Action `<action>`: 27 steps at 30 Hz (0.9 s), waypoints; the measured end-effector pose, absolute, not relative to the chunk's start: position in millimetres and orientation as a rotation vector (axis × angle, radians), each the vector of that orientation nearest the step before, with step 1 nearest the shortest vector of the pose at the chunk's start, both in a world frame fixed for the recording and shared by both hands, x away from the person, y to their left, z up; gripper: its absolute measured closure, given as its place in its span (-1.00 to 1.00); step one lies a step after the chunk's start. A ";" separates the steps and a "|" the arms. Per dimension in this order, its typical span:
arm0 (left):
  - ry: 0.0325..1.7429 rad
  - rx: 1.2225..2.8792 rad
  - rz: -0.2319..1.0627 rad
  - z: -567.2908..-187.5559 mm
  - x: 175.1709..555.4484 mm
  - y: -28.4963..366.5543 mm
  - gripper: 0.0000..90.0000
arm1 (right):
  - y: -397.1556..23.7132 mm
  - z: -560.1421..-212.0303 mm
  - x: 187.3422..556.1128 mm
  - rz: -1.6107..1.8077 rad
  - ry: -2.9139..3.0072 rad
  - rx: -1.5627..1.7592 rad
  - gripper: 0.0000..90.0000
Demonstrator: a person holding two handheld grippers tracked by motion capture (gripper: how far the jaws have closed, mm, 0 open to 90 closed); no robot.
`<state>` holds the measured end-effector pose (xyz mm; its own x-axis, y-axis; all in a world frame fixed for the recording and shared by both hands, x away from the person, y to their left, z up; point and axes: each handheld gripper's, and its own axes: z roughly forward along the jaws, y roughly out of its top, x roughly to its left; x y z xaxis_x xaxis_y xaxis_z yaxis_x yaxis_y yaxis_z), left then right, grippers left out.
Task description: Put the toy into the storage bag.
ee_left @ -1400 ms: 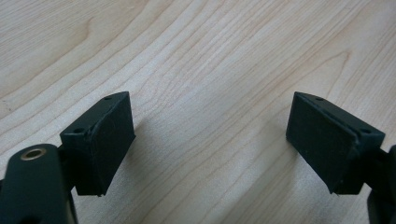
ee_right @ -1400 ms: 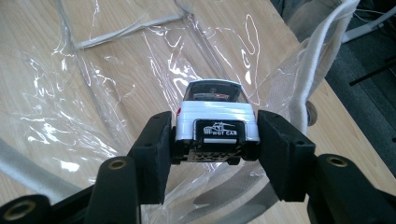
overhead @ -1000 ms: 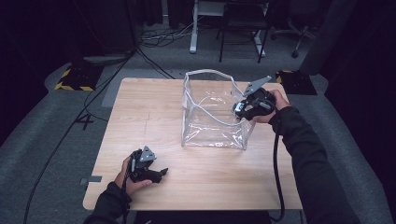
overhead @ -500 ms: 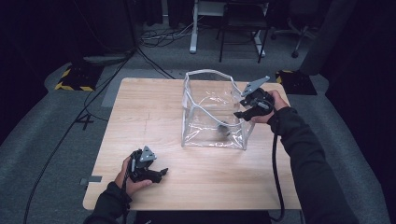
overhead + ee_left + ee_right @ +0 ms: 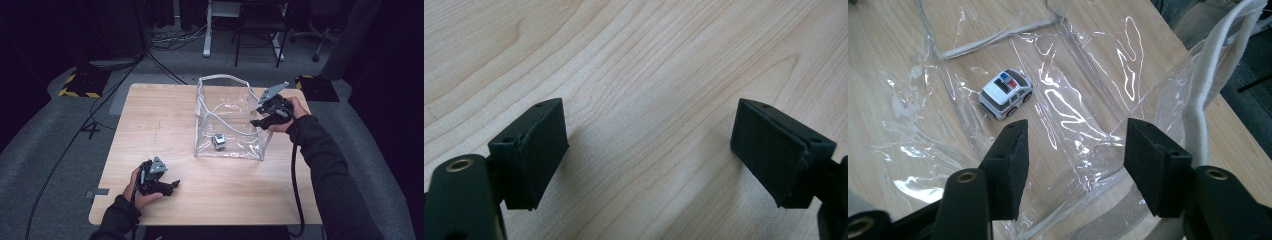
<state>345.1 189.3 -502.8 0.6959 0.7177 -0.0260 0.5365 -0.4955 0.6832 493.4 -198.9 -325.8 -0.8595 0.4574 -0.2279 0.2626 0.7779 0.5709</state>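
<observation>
A clear plastic bag with a white rim stands open on the wooden table. A small white toy police car rests on the bag's floor, and in the right gripper view the car lies beyond the jaws under the glossy plastic. My right gripper hovers over the bag's right rim. Its jaws have just been opening, with nothing between them. My left gripper rests near the table's front left, open over bare wood.
The bag's white fabric rim runs close to my right jaw. Behind the table stand a desk leg and a chair. Cables trail over the grey floor, with a yellow-black striped block at left.
The toy car left my right gripper and dropped to the bag's floor. The right jaws spread apart. The left hand stayed put.
</observation>
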 end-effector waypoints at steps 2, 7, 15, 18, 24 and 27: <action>0.954 2.221 0.343 -502.8 345.1 189.3 -0.66 | -198.8 -325.9 493.2 0.767 2.613 0.548 -0.03; 0.954 2.220 0.345 -502.9 345.1 189.3 -0.66 | -199.2 -325.9 492.7 0.774 2.609 0.551 -0.03; 0.954 2.221 0.344 -502.9 345.1 189.3 -0.66 | -199.2 -325.0 492.7 0.799 2.595 0.548 -0.05; 0.954 2.220 0.344 -502.8 345.1 189.3 -0.66 | -198.2 -323.9 491.2 0.825 2.574 0.578 -0.08; 0.954 2.221 0.343 -502.8 345.1 189.3 -0.66 | -198.9 -322.6 491.5 0.888 2.532 0.585 -0.13; 0.954 2.221 0.343 -502.8 345.1 189.3 -0.66 | -198.1 -321.8 490.4 0.922 2.505 0.597 -0.17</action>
